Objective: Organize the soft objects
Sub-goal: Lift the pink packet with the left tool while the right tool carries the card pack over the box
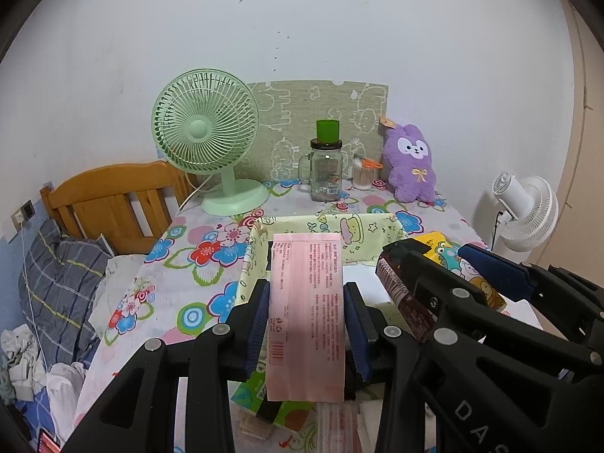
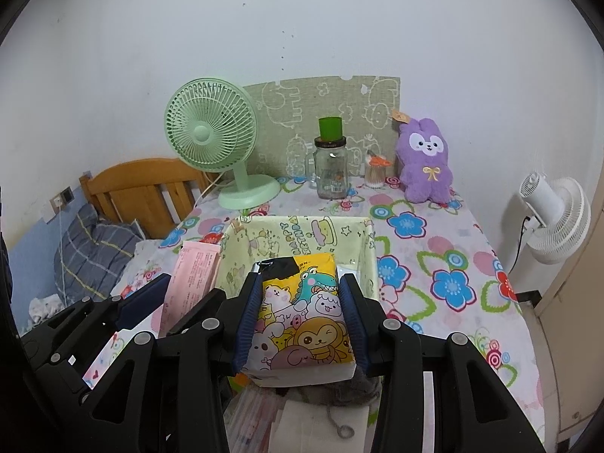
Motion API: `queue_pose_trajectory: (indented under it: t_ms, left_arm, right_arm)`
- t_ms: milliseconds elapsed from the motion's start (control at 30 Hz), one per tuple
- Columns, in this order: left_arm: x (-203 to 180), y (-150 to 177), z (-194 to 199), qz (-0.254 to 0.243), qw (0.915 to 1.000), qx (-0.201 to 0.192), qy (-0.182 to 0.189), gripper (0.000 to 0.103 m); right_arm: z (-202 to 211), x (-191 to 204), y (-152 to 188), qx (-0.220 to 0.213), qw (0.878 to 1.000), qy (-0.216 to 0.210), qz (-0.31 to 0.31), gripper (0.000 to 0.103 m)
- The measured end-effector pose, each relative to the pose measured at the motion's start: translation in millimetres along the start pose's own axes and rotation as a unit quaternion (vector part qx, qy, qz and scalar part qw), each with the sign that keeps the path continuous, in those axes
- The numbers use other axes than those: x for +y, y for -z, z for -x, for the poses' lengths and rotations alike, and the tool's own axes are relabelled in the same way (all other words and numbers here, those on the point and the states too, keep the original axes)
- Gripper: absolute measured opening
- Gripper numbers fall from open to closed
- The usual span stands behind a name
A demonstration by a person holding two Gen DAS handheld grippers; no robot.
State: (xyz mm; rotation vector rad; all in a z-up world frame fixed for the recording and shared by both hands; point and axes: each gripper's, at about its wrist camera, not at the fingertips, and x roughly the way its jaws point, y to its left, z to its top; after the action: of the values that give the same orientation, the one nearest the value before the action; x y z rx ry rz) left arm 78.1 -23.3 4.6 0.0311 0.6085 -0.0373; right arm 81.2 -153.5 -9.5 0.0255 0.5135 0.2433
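Two soft packs, both just in front of the fabric-lined basket (image 2: pixel 372 249).
My left gripper (image 1: pixel 306 315) clamps a flat, glossy pink pack (image 1: pixel 306 302); my right gripper (image 2: pixel 300 315) squeezes a plump cartoon-printed tissue pack (image 2: pixel 302 324).

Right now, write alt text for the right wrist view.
The right tool grips a cartoon-printed tissue pack above a yellow fabric basket on a flowered table. At left, the other tool holds a pink packet; a green fan and purple plush stand behind.
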Motion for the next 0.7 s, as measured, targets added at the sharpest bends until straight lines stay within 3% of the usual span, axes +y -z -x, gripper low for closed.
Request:
queue_pose_trajectory:
  t_ms: [700]
  left_arm:
    - [8.1, -25.1, -49.6, 0.008, 0.9999, 0.008, -0.006, 0.039]
  right_arm:
    - [-51.6, -5.7, -26.9, 0.005, 1.000, 0.002, -0.008, 0.047]
